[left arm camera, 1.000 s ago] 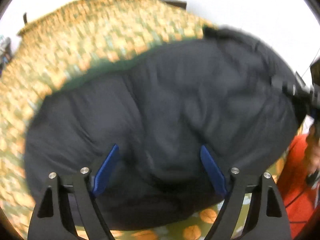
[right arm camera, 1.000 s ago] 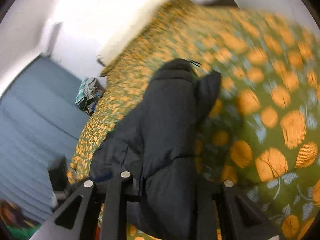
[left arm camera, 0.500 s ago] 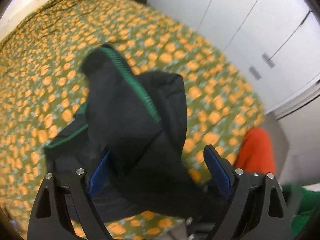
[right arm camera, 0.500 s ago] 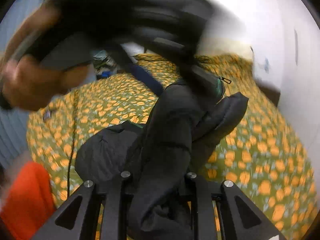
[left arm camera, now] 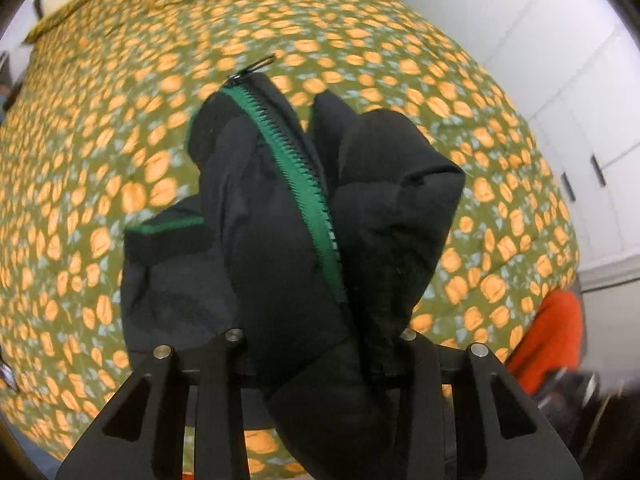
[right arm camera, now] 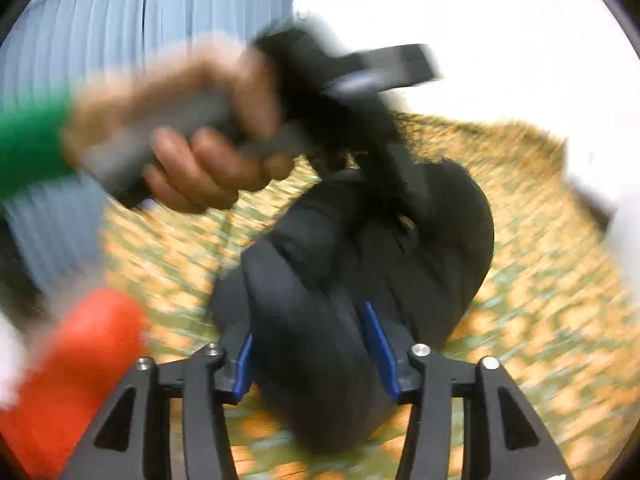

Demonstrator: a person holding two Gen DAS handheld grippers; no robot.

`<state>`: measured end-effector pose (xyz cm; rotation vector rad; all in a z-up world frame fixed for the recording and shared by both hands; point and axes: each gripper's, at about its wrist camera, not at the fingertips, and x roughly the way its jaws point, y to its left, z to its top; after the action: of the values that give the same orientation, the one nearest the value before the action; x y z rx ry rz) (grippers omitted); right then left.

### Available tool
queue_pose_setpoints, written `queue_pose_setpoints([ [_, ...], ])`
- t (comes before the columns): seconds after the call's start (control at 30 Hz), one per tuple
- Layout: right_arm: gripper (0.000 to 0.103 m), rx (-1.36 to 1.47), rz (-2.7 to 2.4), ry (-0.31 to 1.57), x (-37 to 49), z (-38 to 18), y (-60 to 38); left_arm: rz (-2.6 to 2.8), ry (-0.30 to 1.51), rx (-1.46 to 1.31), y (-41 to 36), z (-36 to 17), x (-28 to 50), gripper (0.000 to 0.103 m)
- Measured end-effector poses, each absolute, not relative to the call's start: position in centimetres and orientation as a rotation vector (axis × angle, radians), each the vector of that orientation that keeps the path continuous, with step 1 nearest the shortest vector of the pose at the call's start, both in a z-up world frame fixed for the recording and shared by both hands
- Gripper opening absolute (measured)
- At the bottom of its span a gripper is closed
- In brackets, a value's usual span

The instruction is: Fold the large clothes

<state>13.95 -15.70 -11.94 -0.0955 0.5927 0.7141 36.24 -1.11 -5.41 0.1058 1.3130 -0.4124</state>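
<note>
Above bed (left arm camera: 120,92) with orange-flowered green cover, black jacket (left arm camera: 288,216) hangs bunched, lifted clear, green zipper (left arm camera: 296,176) running down its front. Left hand-held gripper (left arm camera: 320,344) clenched on jacket fabric, fingertips buried in folds. Right wrist view blurred: right hand-held gripper (right arm camera: 312,344) grasping thick fold of jacket (right arm camera: 360,256) between blue pads (right arm camera: 380,344). Person's left hand (right arm camera: 200,152), green sleeve (right arm camera: 28,144), grips handle of other tool above jacket. Orange cloth (right arm camera: 72,372) at lower left.
</note>
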Motion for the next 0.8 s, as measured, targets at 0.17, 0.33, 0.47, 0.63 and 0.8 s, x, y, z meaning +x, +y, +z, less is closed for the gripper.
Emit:
queue_pose_setpoints([
  [0.17, 0.05, 0.096, 0.664, 0.667, 15.8, -12.2, -20.4, -0.335, 1.347, 0.045, 5.8, -8.3, 36.8, 0.042],
  [0.33, 0.05, 0.122, 0.655, 0.735, 19.0, -13.7, -17.5, -0.279, 1.369, -0.028, 10.8, -11.4, 36.4, 0.046],
  [0.47, 0.049, 0.077, 0.728, 0.761, 20.0, -14.6, -11.8, -0.285, 1.365, -0.062, 12.6, -12.9, 36.5, 0.049],
  [0.63, 0.049, -0.029, 0.757, 0.868, 20.7, -18.7, -5.4, -0.289, 1.374, -0.067, 14.4, -14.8, 37.1, 0.052],
  [0.8, 0.049, -0.129, 0.725, 0.948, 21.6, -22.2, -1.7, -0.283, 1.391, -0.156, 17.3, -17.7, 37.9, 0.054],
])
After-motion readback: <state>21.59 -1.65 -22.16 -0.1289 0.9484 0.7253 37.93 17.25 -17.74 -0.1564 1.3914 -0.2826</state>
